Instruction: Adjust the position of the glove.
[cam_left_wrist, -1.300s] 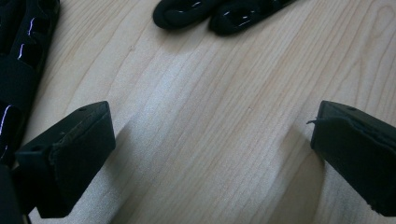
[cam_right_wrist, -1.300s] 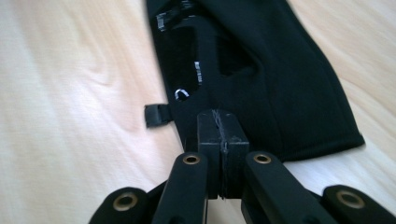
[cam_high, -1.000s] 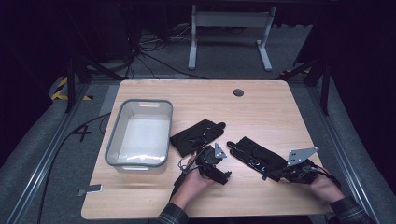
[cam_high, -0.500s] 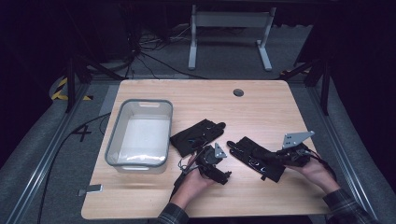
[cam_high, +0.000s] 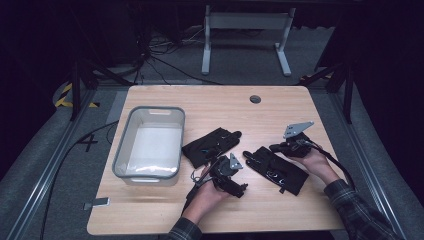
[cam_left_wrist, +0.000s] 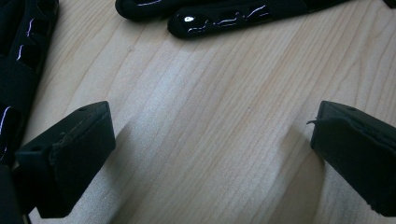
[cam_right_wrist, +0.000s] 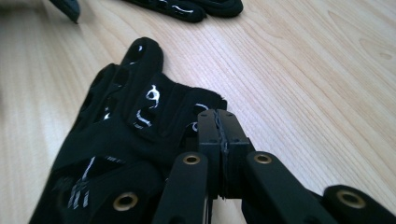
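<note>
Right gripper view puts the right gripper (cam_right_wrist: 219, 140), fingers pressed together on nothing, beside the near glove (cam_right_wrist: 135, 140); best spread them like the left gripper's (cam_left_wrist: 210, 154) wide fingers before grabbing.

Black gloves: two, one (cam_high: 211, 145) nearer the bin, one (cam_high: 276, 169) to its right
Clear plastic bin (cam_high: 124, 146): one
Hand-held tools: two, left (cam_high: 242, 188) and right (cam_high: 272, 148)
Tabletop (cam_high: 220, 107): one
Grommet hole (cam_high: 255, 99): one
</note>
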